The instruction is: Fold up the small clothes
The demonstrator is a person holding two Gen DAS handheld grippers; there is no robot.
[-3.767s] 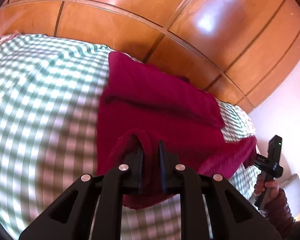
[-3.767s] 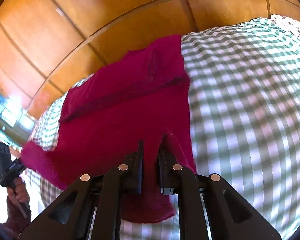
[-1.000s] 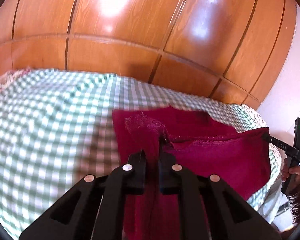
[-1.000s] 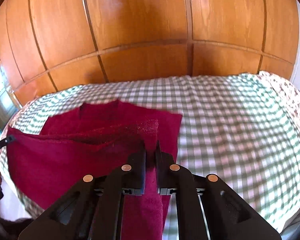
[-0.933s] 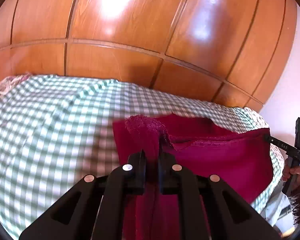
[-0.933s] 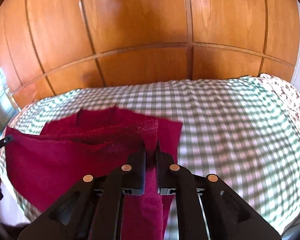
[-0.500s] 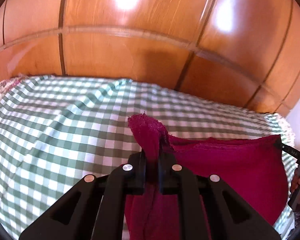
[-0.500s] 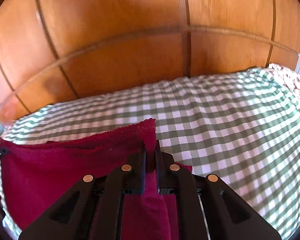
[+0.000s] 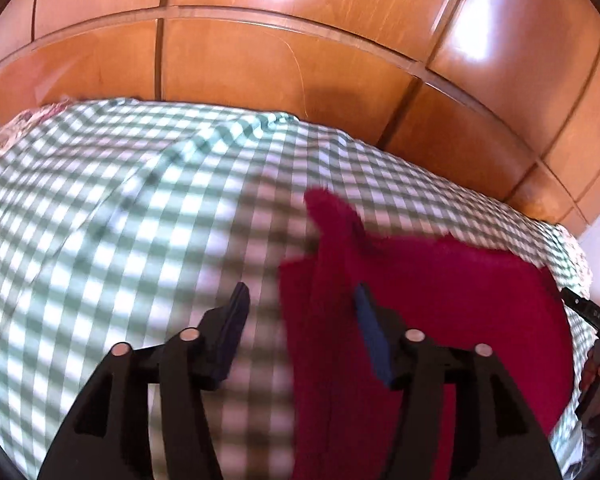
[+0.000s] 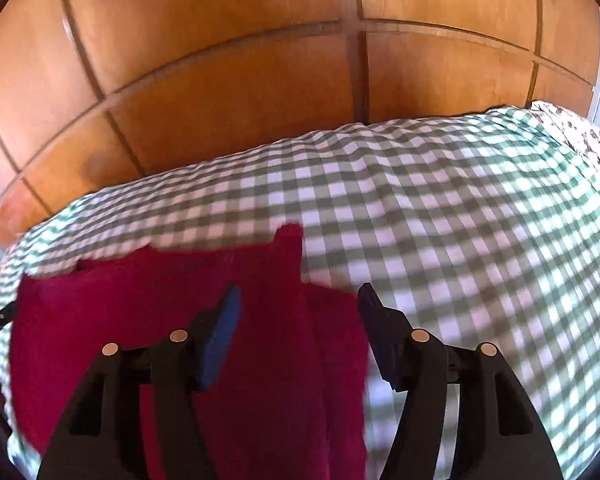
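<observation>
We saw the crimson garment (image 9: 440, 300) lying on the green-checked bedspread (image 9: 120, 208) below the wooden panels (image 10: 240, 92), while our left gripper (image 9: 300, 316) and right gripper (image 10: 298, 312) were both opening (fingers spread, pinching nothing) above its raised corners.

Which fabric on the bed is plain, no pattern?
The dark-red garment, lying atop the green checked sheet; the floral fabric at the bed's edge is patterned too.
</observation>
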